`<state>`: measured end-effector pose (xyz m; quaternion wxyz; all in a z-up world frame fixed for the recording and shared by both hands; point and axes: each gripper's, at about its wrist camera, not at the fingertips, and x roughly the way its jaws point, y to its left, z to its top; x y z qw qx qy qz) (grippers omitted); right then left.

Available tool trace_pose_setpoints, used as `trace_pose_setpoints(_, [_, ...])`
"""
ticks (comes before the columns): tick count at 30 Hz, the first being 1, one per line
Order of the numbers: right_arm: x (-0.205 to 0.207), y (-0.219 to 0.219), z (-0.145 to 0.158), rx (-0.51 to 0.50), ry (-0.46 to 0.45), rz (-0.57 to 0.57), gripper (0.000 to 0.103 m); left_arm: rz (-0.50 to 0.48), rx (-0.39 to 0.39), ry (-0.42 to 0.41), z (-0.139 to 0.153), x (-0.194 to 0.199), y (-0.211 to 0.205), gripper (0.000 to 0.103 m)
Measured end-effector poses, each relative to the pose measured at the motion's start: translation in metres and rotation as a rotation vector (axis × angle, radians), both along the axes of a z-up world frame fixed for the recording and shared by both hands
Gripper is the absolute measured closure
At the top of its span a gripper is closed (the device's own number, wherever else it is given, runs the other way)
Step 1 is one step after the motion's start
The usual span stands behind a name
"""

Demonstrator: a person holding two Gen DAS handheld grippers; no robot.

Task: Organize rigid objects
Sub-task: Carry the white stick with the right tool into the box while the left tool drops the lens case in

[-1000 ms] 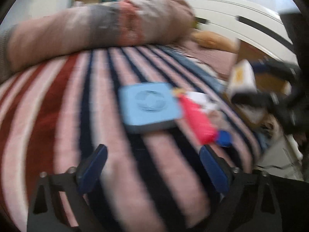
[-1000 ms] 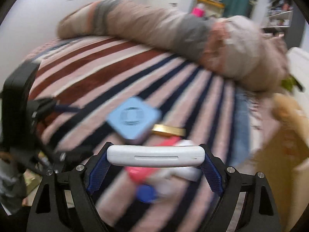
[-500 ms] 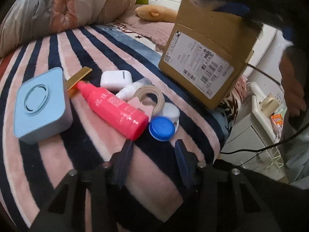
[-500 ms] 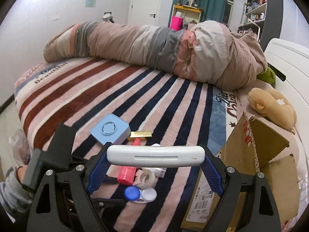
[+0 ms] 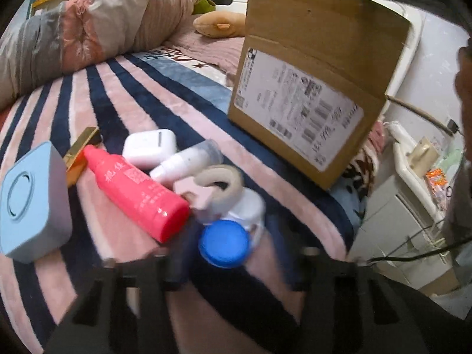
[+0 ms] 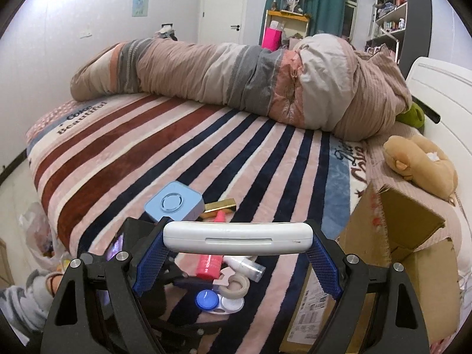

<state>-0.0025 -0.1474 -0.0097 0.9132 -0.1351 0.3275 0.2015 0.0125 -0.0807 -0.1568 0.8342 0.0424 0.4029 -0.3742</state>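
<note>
A pile of small things lies on the striped bed: a blue-and-white contact lens case [image 5: 224, 246], a tape roll [image 5: 219, 184], a pink bottle [image 5: 132, 193], a white tube [image 5: 185, 162], a white earbud case [image 5: 149, 147], a gold bar [image 5: 81, 149] and a blue square device [image 5: 31, 203]. My left gripper [image 5: 227, 262] is open, its blurred fingers on either side of the lens case. My right gripper [image 6: 237, 243] is shut on a long white case [image 6: 237, 234], held high above the pile, beside the open cardboard box [image 6: 407, 236].
The cardboard box [image 5: 309, 88] stands on the bed right of the pile. A rolled duvet [image 6: 236, 79] lies across the far side. A plush toy [image 6: 419, 162] sits behind the box. A white bedside unit [image 5: 407, 203] stands past the bed edge.
My left gripper swung right from the blue device and came down close around the lens case. My right gripper rose with the white case and now stands steady above the pile.
</note>
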Motion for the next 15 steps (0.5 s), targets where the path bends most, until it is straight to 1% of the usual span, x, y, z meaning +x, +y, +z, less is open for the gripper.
trace_pose_setpoints(3, [-0.001,-0.002,0.005,0.004,-0.018,-0.011,0.018,-0.005,-0.005,-0.006,0.002,-0.004,0.004,0.07])
trace_pose_setpoints(7, [-0.004,-0.005,0.013,0.001,-0.043,-0.02,0.018,-0.01,-0.029,-0.009,0.009,-0.013,0.02,0.074])
trace_pose_setpoints(9, [-0.006,-0.006,0.017,0.004,-0.052,-0.02,0.018,-0.005,-0.044,-0.015,0.016,-0.017,0.028,0.075])
trace_pose_setpoints(12, [-0.01,-0.01,0.024,0.005,-0.067,-0.028,0.018,0.01,-0.032,-0.029,0.022,-0.019,0.034,0.075])
trace_pose_setpoints(15, [-0.015,-0.02,0.03,0.02,-0.078,-0.044,0.018,0.04,-0.04,-0.04,0.03,-0.021,0.044,0.075])
